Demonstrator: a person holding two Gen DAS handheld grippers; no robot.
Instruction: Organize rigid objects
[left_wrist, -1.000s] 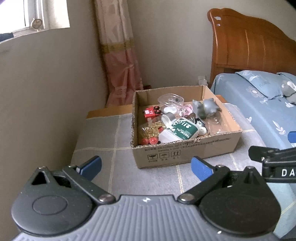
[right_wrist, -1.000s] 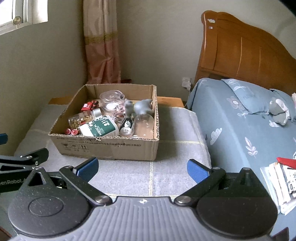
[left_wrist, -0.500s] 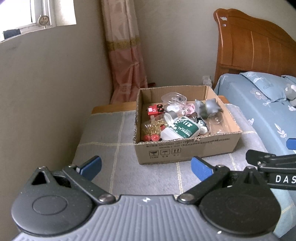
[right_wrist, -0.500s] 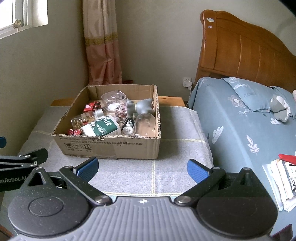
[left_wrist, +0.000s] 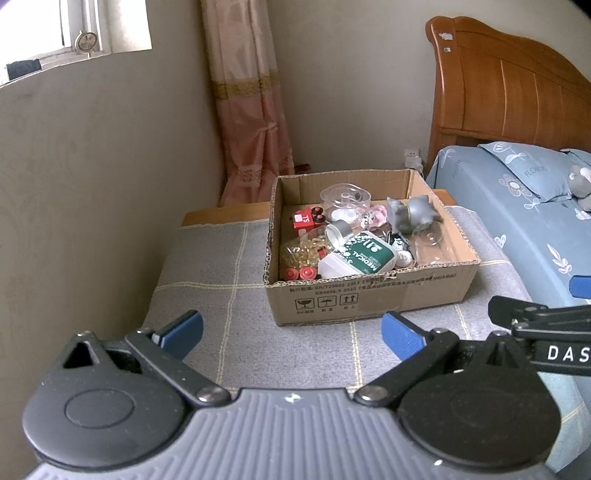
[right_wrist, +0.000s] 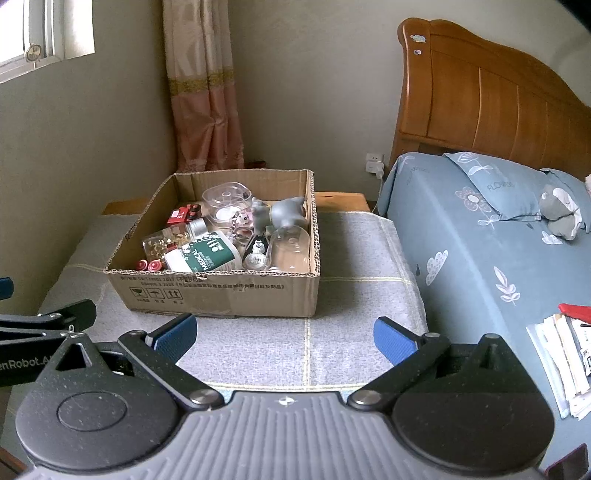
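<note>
meanwhile both hand-held grippers, left (left_wrist: 291, 326) and right (right_wrist: 284, 332), hang released before the box (right_wrist: 221, 291) mid-frame; next, reach in for an item.

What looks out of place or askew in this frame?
Inside the cardboard box, items are jumbled: the green-labelled MEDICAL bottle lies on its side, and the grey animal figure is tipped against clear containers. Nothing appears spilled.

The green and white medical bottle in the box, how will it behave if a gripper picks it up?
The medical bottle lies on its side atop clutter, so it may roll. Its smooth plastic looks stiff but perhaps slippery. How full or heavy it is cannot be seen.
</note>
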